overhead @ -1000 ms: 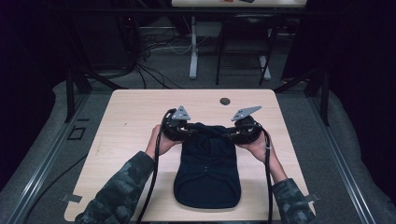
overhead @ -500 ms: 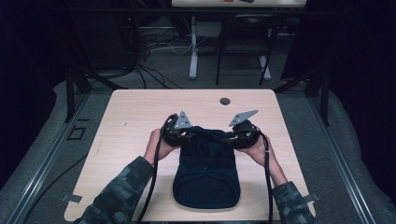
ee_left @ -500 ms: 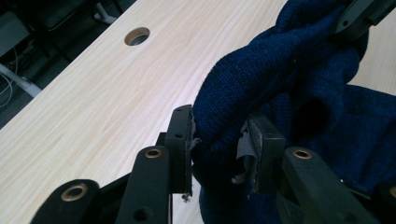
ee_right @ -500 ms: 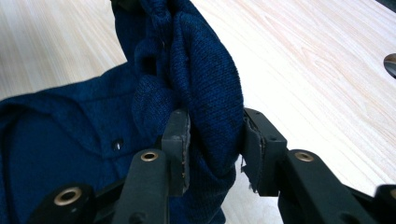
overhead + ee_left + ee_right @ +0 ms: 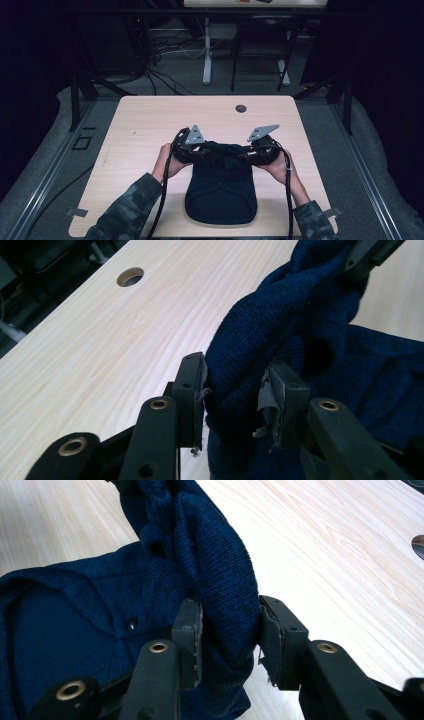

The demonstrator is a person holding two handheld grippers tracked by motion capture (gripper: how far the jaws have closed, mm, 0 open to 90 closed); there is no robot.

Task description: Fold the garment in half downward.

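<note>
We are holding a dark blue sweater (image 5: 221, 187) folded on the desk (image 5: 145, 120), its near part lying flat and its far edge bunched between our two claws. Our left claw (image 5: 232, 390) is clamping a thick fold of the knit, its jaws having just been easing apart. Our right claw (image 5: 227, 627) is gripping the opposite fold. A hole (image 5: 241, 108) is sitting near the desk's far edge.
</note>
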